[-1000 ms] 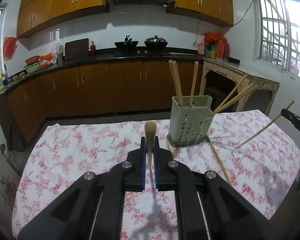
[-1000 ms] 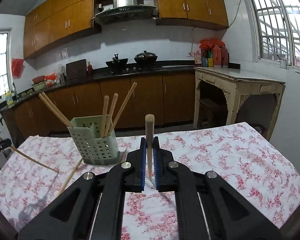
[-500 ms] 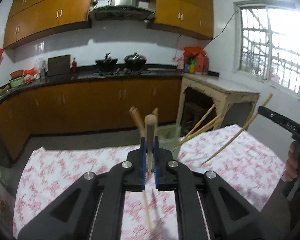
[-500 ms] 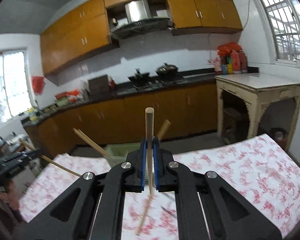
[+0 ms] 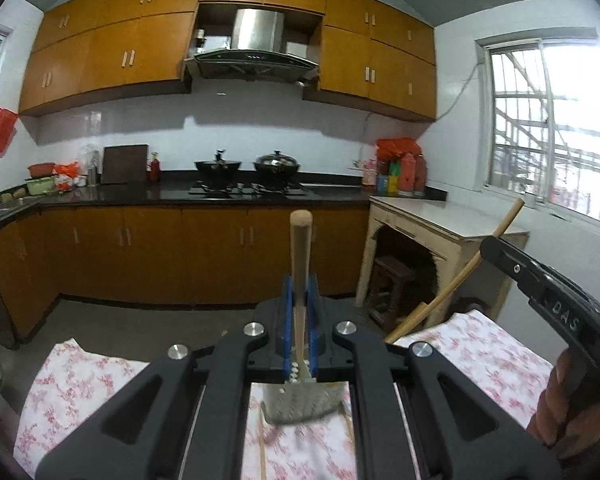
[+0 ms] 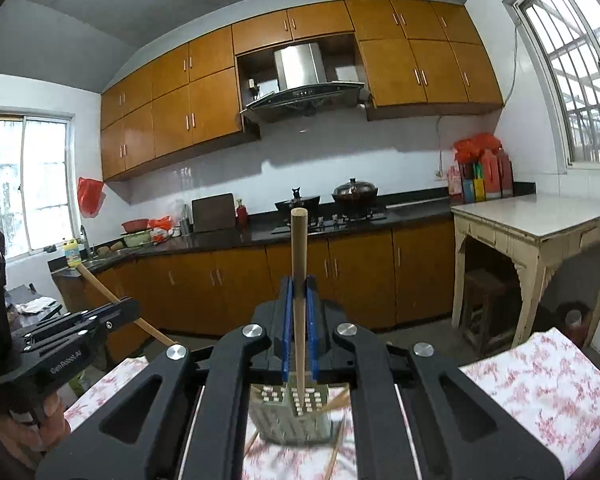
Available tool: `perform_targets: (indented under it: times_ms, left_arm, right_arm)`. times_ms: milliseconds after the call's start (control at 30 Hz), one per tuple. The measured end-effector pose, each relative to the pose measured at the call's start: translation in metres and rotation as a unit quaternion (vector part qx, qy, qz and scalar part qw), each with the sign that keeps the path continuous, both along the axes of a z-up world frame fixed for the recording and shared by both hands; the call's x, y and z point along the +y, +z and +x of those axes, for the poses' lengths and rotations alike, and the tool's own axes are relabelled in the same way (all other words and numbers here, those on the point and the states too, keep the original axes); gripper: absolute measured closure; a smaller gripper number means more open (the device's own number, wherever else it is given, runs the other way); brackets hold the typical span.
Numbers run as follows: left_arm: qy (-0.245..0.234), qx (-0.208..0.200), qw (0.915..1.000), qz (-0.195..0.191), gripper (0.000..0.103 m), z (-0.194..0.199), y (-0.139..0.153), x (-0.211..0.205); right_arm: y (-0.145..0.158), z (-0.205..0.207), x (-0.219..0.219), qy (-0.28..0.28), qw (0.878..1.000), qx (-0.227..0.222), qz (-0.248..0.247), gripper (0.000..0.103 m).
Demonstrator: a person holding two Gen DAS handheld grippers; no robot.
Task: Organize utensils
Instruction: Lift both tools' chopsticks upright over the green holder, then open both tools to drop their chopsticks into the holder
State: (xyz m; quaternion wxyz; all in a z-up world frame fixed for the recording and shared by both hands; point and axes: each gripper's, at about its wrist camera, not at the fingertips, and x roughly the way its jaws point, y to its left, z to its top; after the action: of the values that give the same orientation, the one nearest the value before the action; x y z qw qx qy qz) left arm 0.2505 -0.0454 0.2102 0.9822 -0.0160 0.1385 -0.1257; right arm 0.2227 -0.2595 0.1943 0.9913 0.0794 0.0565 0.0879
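Observation:
My left gripper [image 5: 299,312] is shut on a wooden chopstick [image 5: 301,248] that points up and forward. My right gripper [image 6: 299,312] is shut on another wooden chopstick [image 6: 299,264]. Both grippers are held high over the pale green perforated utensil holder [image 5: 300,402], which shows low between the arms, also in the right wrist view [image 6: 290,414]. The right gripper [image 5: 540,280] with its chopstick [image 5: 460,272] shows at the right of the left wrist view. The left gripper [image 6: 72,336] and its chopstick [image 6: 112,300] show at the left of the right wrist view.
The table has a red-flowered white cloth [image 6: 532,376]. Loose chopsticks [image 6: 334,452] lie by the holder's base. Kitchen counter with stove and pots [image 5: 248,188] runs along the back. A worn white side table [image 6: 536,224] stands at the right.
Both grippers rose and tilted up with their chopsticks and came in over the holder. The holder dropped from mid-frame to the bottom, mostly hidden by the gripper arms.

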Motion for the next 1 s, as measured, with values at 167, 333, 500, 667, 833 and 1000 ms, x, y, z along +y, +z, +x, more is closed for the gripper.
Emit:
perform_targets:
  times_ms: [167,333,500,667,833,1000]
  left_arm:
    - [0.016,0.008,0.9998,0.005,0.096,0.024,-0.005,-0.003]
    - [0.015,0.042,0.9990,0.002,0.096,0.047,-0.024,0.001]
    - [0.013,0.059,0.9982,0.000,0.096,0.056,-0.035,0.007]
    - [0.015,0.077,0.9969,-0.004,0.094,0.061,-0.042,0.009]
    - [0.017,0.069,0.9974,-0.011,0.081,0.053,-0.036,0.018]
    - [0.021,0.060,0.9977,-0.022,0.076,0.037,-0.027,0.028]
  right_arm:
    - [-0.014,0.026,0.009,-0.005,1.000,0.014,-0.010,0.096]
    - [-0.037,0.051,0.011,0.004,0.998,0.061,0.001,0.096]
    - [-0.049,0.061,0.009,0.004,0.996,0.084,0.010,0.096]
    - [-0.055,0.067,0.011,0.007,0.994,0.112,0.012,0.095]
    - [-0.047,0.056,0.008,-0.004,0.995,0.100,0.012,0.073]
    - [-0.037,0.042,0.007,-0.004,0.996,0.087,0.012,0.073]
